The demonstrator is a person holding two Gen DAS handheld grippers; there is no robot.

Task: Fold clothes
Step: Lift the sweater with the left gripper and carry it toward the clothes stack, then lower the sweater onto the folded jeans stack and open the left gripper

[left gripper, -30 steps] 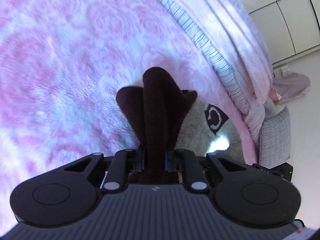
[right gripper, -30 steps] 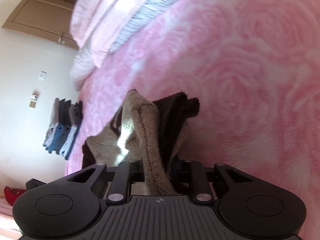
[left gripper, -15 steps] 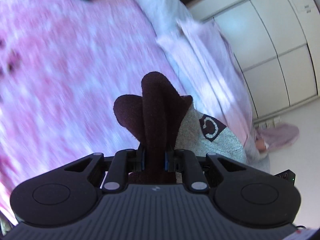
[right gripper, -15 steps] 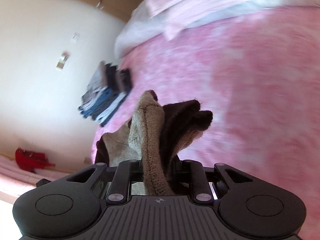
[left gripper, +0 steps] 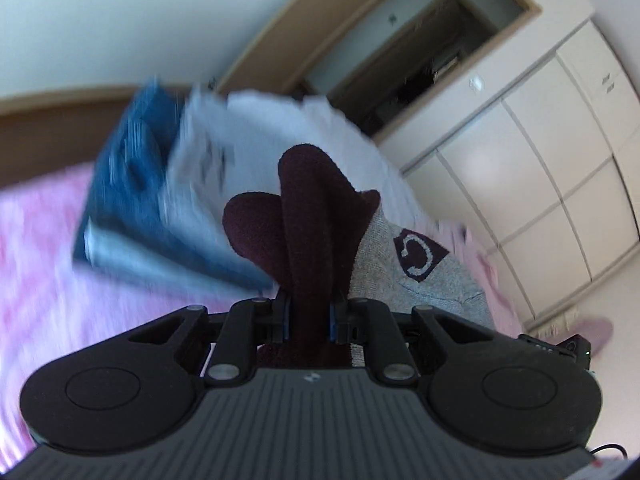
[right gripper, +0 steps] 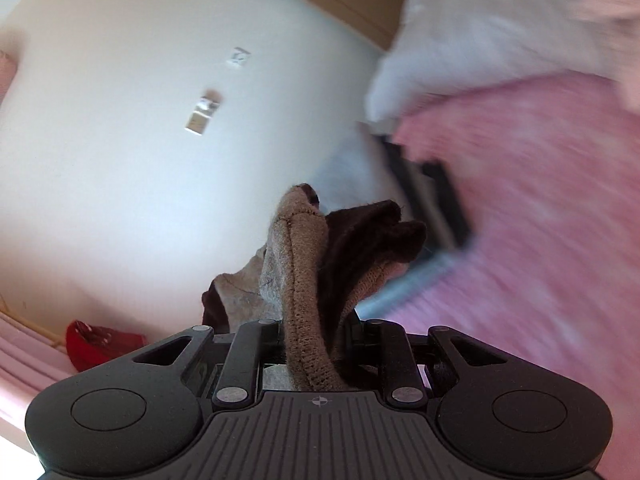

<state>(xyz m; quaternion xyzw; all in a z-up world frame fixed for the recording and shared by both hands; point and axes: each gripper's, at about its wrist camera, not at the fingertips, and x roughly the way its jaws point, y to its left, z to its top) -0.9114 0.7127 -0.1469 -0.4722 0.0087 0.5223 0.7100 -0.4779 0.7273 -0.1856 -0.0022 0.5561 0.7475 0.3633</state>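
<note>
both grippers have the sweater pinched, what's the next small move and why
Probably carry it on toward the stack of folded blue and white clothes and lower it there. The left gripper clamps the grey and dark maroon knit sweater, the right gripper clamps its other bunched end, and the stack lies just ahead on the pink blanket.

The sweater (left gripper: 416, 276) is grey knit with dark maroon parts and a maroon badge, at frame centre in both views. It is bunched into upright folds. The stack (left gripper: 160, 208) of folded blue and white clothes lies blurred on pink bedding, upper left.
</note>
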